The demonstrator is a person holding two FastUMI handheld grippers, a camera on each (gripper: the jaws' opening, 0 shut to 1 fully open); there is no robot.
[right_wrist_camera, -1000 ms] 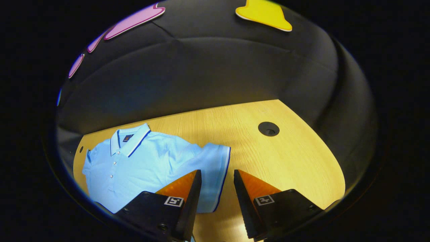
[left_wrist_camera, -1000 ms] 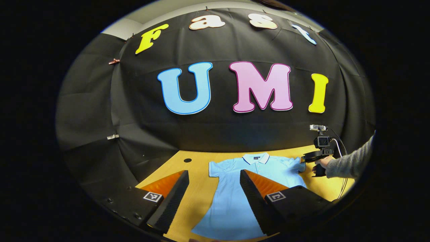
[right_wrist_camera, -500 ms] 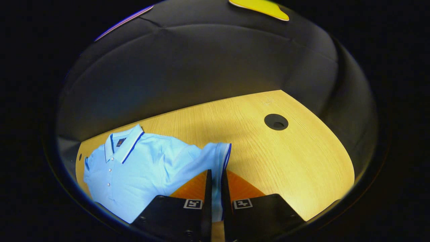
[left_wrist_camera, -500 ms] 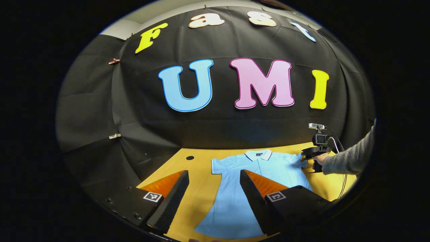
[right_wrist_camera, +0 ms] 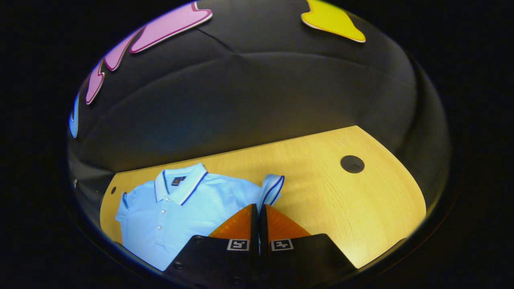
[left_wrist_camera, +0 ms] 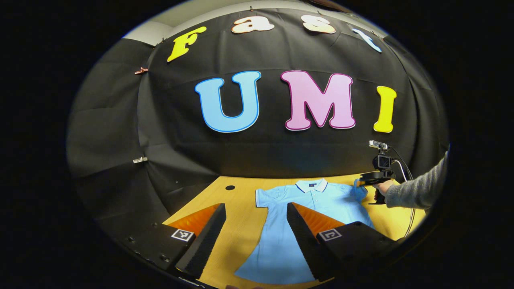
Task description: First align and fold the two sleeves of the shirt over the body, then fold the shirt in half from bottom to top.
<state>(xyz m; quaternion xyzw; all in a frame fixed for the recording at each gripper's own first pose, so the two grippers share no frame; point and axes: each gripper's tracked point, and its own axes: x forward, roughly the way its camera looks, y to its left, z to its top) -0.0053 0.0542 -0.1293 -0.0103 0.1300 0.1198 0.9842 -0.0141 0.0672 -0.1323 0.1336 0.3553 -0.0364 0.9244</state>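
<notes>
Pinching soft sleeve (right_wrist_camera: 272,188), right tool (right_wrist_camera: 259,208), woodgrain table (right_wrist_camera: 361,200)

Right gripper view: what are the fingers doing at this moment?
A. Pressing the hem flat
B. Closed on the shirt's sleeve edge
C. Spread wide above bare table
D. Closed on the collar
B: the right gripper has its fingers pinched together on the striped sleeve edge of the shirt, lifted off the table.

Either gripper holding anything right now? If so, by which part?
The right gripper is shut on the shirt, pinching the cuff end of its sleeve, which is lifted off the table. The left gripper is open above the shirt, holding nothing.
</notes>
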